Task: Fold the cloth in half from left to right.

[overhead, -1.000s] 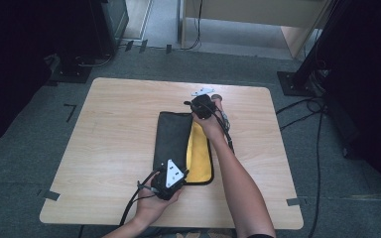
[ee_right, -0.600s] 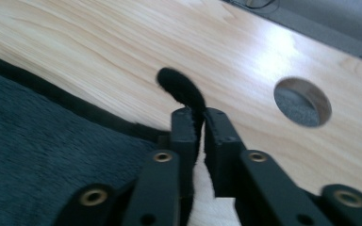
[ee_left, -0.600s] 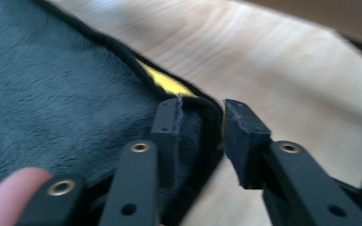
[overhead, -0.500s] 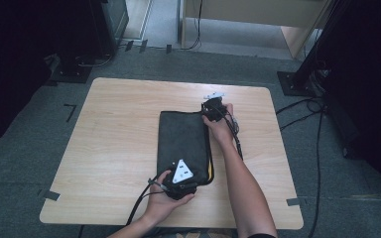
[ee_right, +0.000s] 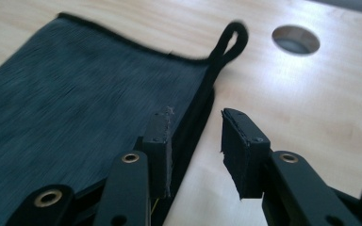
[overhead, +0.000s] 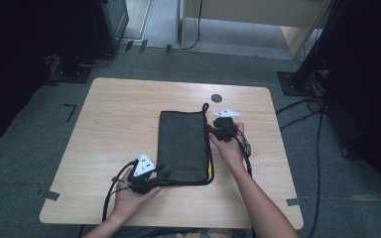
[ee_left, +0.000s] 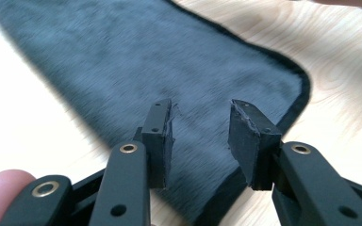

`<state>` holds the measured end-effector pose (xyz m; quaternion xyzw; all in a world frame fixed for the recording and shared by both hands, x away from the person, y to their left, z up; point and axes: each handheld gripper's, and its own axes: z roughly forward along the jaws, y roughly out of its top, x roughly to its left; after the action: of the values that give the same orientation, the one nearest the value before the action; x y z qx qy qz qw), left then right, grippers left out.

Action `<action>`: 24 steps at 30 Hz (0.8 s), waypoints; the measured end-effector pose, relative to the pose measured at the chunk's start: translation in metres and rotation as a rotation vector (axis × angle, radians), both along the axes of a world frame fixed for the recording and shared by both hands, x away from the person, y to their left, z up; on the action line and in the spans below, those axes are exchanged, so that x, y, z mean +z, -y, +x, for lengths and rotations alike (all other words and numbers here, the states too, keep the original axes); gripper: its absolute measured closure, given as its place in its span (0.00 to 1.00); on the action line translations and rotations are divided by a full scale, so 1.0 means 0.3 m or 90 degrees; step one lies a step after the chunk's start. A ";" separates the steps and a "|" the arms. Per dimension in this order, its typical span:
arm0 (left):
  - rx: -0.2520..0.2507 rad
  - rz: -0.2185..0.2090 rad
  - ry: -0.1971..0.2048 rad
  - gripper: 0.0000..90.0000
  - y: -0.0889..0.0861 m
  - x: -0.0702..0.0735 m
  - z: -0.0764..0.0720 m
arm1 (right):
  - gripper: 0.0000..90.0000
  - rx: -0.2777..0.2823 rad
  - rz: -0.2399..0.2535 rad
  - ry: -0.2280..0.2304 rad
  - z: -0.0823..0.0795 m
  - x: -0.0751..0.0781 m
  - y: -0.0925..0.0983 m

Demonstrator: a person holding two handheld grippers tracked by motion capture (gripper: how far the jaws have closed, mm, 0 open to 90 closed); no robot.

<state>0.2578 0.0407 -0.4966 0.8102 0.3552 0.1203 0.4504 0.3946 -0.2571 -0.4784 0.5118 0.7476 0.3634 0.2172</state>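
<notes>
no readable text, label or sign anywhere.

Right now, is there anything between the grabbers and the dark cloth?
Nothing visible stands in the way. The left gripper hovers right over a corner of the dark folded cloth, jaws apart after just opening. The right gripper sits at the cloth's edge near its hanging loop, its jaws likewise just opened with nothing between them.
</notes>
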 end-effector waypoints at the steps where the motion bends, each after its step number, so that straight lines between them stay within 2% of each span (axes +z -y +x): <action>1: 0.000 -0.002 -0.002 0.67 -0.004 -0.004 0.000 | 0.71 0.004 0.002 0.002 -0.028 -0.004 0.006; 3: -0.006 0.006 -0.006 0.66 -0.006 -0.011 -0.009 | 0.71 0.008 0.008 0.002 -0.079 -0.010 0.011; 8: -0.030 0.065 0.005 0.64 -0.005 -0.050 -0.056 | 0.73 0.042 0.003 -0.004 -0.224 -0.018 0.009; 9: -0.031 0.067 0.005 0.64 -0.005 -0.055 -0.060 | 0.73 0.050 0.007 -0.005 -0.269 -0.016 0.005; 12: -0.030 0.070 0.001 0.64 -0.006 -0.060 -0.065 | 0.73 0.060 0.018 -0.009 -0.335 -0.016 0.003; 15: -0.032 0.081 0.008 0.64 -0.002 -0.058 -0.070 | 0.73 0.059 0.048 -0.024 -0.412 -0.039 0.004; 18: -0.038 0.096 0.019 0.64 0.004 -0.063 -0.078 | 0.73 0.066 0.055 -0.027 -0.460 -0.062 0.002; 24: -0.036 0.087 0.011 0.64 -0.001 -0.067 -0.073 | 0.76 0.062 0.086 -0.065 -0.493 -0.101 -0.004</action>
<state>0.2357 0.0409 -0.5166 0.8476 0.3197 0.1383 0.4002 0.2467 -0.2558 -0.5087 0.5062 0.7554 0.3966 0.1261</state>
